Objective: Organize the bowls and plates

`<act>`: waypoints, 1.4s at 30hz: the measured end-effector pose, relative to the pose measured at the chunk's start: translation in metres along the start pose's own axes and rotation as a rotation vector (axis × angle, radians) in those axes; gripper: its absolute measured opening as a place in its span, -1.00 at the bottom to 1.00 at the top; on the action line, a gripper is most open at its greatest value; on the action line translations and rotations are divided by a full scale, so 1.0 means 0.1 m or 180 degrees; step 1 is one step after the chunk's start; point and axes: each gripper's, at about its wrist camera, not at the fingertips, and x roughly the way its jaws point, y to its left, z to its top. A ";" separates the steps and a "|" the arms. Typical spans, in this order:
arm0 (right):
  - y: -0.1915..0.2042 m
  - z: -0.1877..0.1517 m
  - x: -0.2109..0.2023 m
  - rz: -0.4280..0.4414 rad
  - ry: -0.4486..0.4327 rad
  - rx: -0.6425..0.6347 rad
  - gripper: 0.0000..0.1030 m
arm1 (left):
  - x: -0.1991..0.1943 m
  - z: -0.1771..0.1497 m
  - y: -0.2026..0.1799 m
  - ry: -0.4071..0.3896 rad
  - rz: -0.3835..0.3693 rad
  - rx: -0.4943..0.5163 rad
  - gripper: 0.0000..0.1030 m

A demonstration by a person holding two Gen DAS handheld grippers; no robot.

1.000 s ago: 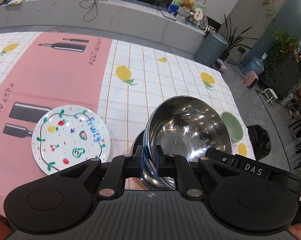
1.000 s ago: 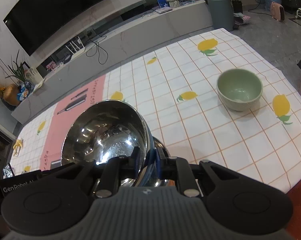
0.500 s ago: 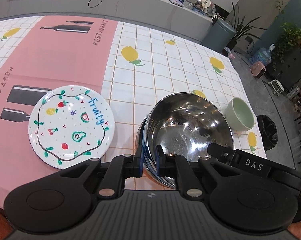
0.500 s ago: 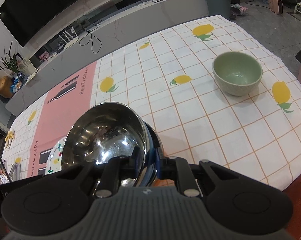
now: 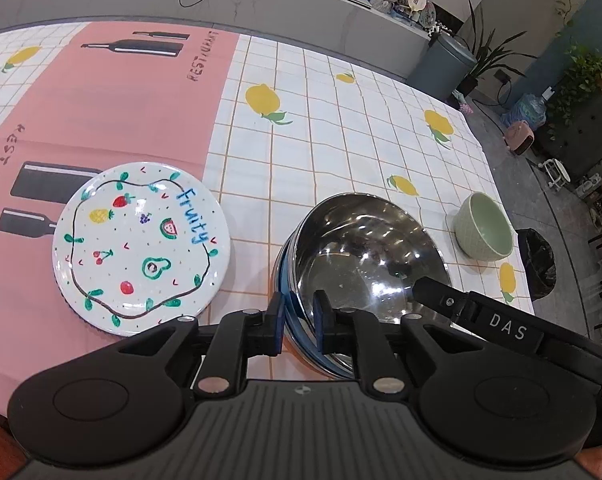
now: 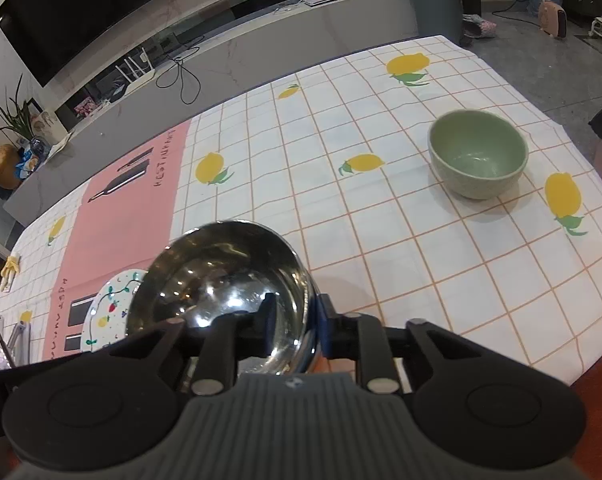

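A shiny steel bowl [image 5: 361,248] sits on the checked tablecloth, seemingly nested on a second steel rim underneath. My left gripper [image 5: 299,320] straddles its near-left rim; the jaws are opening and the pads stand just off the metal. My right gripper [image 6: 297,318] straddles the opposite rim of the steel bowl [image 6: 221,272], jaws opening with a clear gap at the inner pad. A white plate painted with fruit [image 5: 141,248] lies left of the bowl. A small green bowl [image 6: 477,156] stands alone to the right.
The tablecloth [image 5: 341,120] has a pink panel on the left and lemon prints. The right gripper's black body marked DAS [image 5: 505,326] reaches over the bowl's right side. A black bin [image 5: 537,264] stands off the table's right edge. The table's front edge is close below both grippers.
The steel bowl has come down from a raised tilt to rest on the cloth. Both pairs of jaws have widened around its rim, the right more than the left.
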 end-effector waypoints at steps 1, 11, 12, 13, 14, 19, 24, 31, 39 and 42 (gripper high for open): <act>0.00 0.00 0.00 -0.0003 -0.0003 -0.0003 -0.51 | 0.00 0.00 0.01 0.0004 -0.0016 -0.0011 -0.68; -0.03 0.04 -0.07 0.0011 -0.0103 0.0060 -0.33 | -0.19 0.11 0.16 -0.0328 -0.0138 -0.0150 -0.64; -0.04 0.04 -0.07 0.0008 -0.0113 0.0080 -0.33 | -0.19 0.11 0.17 -0.0345 -0.0139 -0.0160 -0.64; -0.05 0.05 -0.07 0.0005 -0.0115 0.0097 -0.33 | -0.19 0.12 0.19 -0.0362 -0.0145 -0.0176 -0.64; -0.06 0.05 -0.07 0.0007 -0.0117 0.0111 -0.33 | -0.18 0.12 0.20 -0.0378 -0.0160 -0.0182 -0.64; -0.10 0.05 -0.07 0.0014 -0.0133 0.0181 -0.70 | -0.11 0.12 0.23 -0.0345 -0.0364 -0.0283 -0.85; -0.08 0.05 -0.05 -0.0001 -0.0130 0.0137 -0.81 | -0.04 0.12 0.25 -0.0278 -0.0334 -0.0327 -0.95; -0.07 0.09 -0.16 0.0014 -0.0220 0.0088 -0.64 | -0.30 0.15 0.16 -0.0639 -0.0217 -0.0158 -0.90; -0.24 0.21 -0.36 0.0023 -0.0409 0.0172 -0.40 | -0.38 0.23 -0.31 -0.0660 -0.0485 0.0253 -0.84; -0.36 0.25 -0.40 -0.0006 -0.0447 0.0236 -0.36 | -0.30 0.25 -0.52 -0.0549 -0.0591 0.0392 -0.81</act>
